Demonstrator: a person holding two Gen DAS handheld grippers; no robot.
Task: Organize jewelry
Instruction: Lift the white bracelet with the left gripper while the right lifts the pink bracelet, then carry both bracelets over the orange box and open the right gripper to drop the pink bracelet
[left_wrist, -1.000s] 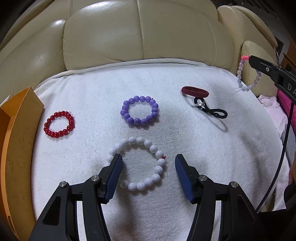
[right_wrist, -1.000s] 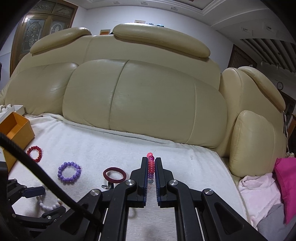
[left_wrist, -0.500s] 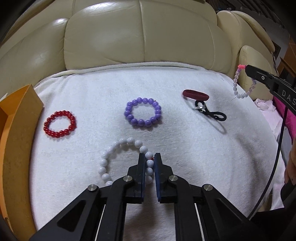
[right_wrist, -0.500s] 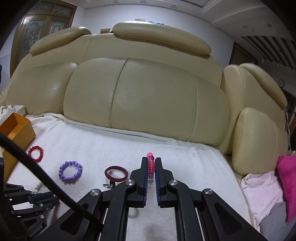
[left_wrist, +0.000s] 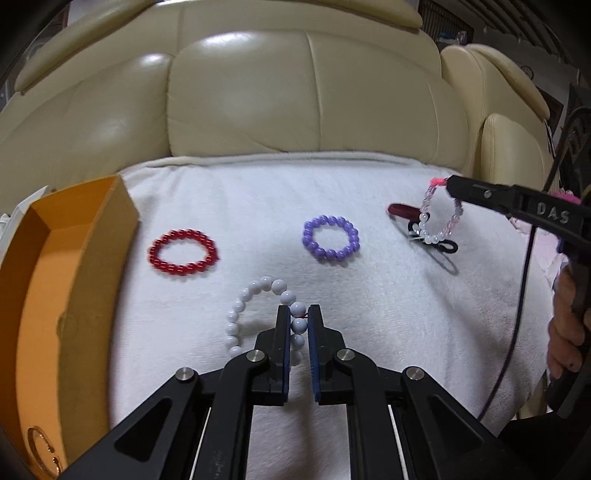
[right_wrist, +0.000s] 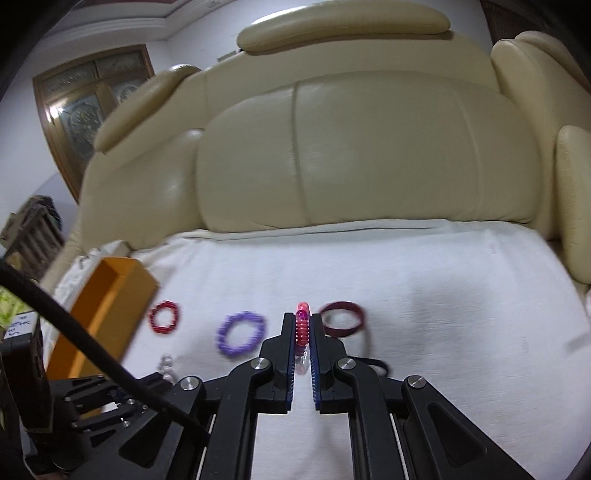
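My left gripper (left_wrist: 298, 314) is shut on the white bead bracelet (left_wrist: 251, 299), whose loop hangs out to the left of the jaws just above the white towel (left_wrist: 258, 192). My right gripper (right_wrist: 303, 321) is shut on a pink and clear bead bracelet (right_wrist: 302, 328); in the left wrist view that pink and clear bracelet (left_wrist: 441, 229) dangles from the right gripper's tip (left_wrist: 448, 182). On the towel lie a red bead bracelet (left_wrist: 181, 251), a purple bead bracelet (left_wrist: 331, 238), a dark red band (left_wrist: 400, 209) and a black cord piece (left_wrist: 447, 248).
An open orange box (left_wrist: 48, 280) stands at the towel's left edge, with a gold ring (left_wrist: 37, 441) inside it. Cream leather sofa cushions (left_wrist: 295, 92) rise behind the towel. A hand (left_wrist: 565, 325) grips the right tool's handle at the far right, a cable beside it.
My left gripper closed on the white bracelet and lifted it, drifting left toward the box. The right gripper swung left with its bracelet, which now hangs over the dark red band.
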